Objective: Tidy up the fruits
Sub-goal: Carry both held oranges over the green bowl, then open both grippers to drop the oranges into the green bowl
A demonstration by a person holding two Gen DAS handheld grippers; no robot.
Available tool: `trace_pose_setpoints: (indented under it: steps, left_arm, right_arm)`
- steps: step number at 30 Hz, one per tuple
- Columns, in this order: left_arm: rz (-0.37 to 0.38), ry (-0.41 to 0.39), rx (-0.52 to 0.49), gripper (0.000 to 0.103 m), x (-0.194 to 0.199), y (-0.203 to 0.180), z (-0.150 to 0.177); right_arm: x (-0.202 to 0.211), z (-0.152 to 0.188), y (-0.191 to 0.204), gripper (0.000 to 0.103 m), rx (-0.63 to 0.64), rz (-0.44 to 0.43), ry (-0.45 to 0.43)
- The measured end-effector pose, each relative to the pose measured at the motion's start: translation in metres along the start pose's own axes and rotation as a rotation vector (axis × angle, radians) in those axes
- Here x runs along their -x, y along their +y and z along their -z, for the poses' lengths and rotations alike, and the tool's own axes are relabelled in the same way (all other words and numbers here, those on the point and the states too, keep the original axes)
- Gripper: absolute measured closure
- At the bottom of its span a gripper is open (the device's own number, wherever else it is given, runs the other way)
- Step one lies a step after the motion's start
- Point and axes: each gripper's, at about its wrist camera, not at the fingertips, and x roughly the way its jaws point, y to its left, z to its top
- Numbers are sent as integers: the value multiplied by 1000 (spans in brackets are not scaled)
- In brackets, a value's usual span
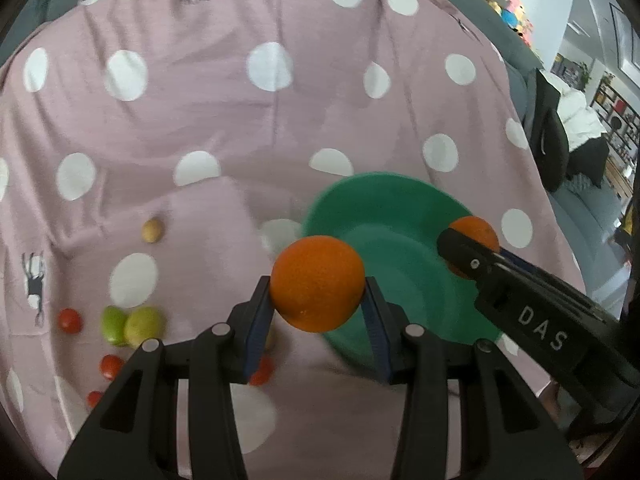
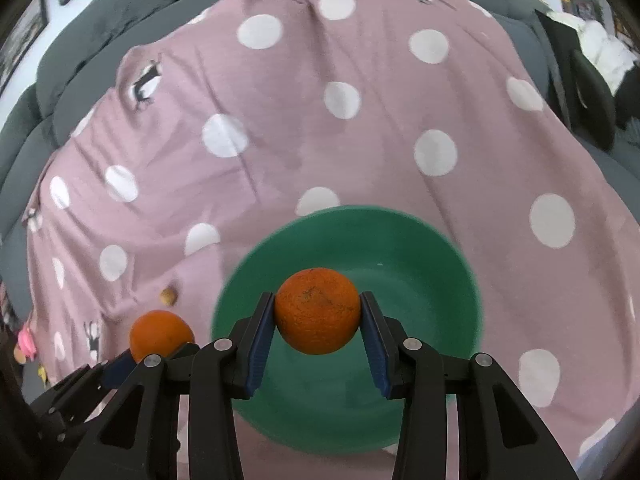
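Orange, dimpled fruit (image 2: 318, 311) sits clamped in the right gripper (image 2: 318, 316).

1. The left gripper (image 1: 318, 294) points steeply downward, its blue-padded fingers (image 1: 258, 324) clamped on an orange (image 1: 318, 282).
2. The right gripper (image 2: 318, 314) tilts down likewise, beside the left, pads pressing a second orange (image 2: 318, 310).
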Motion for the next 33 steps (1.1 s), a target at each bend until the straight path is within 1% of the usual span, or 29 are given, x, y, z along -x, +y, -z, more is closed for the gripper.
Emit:
trace_pose_setpoints:
  steps: [5,11,20,22,24,26,29,33]
  left_arm:
    - [18,28,-15,59,-14,-12,-4]
    - [35,56,-16,59,-27,-19,-4]
    - [34,74,-41,59,-37,-26,-1]
    - [29,77,-35,59,-39,-25,0]
    - [40,75,-21,59,-39,-24,0]
    - [50,75,-13,59,-40,-23,0]
    - [33,72,-34,59,-40,-25,1]
    - [21,63,-51,58,-41,-27,3]
  right_arm:
    - [-6,-2,-20,60,-55,-11,21]
    - [-14,-1,-32,60,-96,-15,43]
    - [-23,1,-36,60,-114,0,69]
    - [-25,2,-36,60,-116,-2,74]
    - [-26,2,-36,60,-118,-11,78]
    - [-27,2,-38,60,-123,1,83]
    - [-31,2,-37,60,-124,21,94]
    - [-33,3,-37,60,-125,25,101]
